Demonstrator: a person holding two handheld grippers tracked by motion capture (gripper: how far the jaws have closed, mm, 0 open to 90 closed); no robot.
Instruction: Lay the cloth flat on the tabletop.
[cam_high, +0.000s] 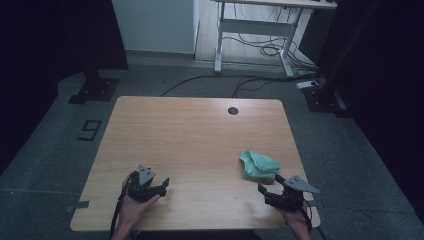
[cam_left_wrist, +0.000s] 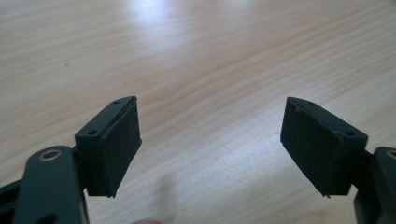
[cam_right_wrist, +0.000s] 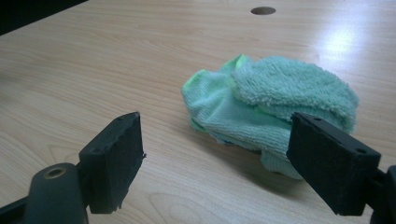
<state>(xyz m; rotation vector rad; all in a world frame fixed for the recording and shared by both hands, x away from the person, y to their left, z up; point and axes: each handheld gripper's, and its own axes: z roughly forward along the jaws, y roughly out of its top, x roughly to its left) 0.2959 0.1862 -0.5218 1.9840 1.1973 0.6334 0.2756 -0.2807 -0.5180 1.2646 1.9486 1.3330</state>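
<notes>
Your right gripper (cam_high: 270, 188), fingers (cam_right_wrist: 114, 161) spread wide, faces the crumpled green cloth (cam_high: 259, 165) near the desk's (cam_high: 190, 135) right edge, lined up to grasp; your left gripper (cam_high: 156, 187) waits open-fingered and empty at the near edge.

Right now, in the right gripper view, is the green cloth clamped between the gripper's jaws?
No. The green cloth lies bunched on the table ahead of the right gripper, whose jaws stand open and apart from it.

High view dim and grainy, edges falling off to near black, gripper views brighter, white glare pooling on the table (cam_left_wrist: 154, 9) top, soft shadow sitting under the green cloth (cam_right_wrist: 261, 102), near jaws slightly soft, wood grain staying sharp.
</notes>
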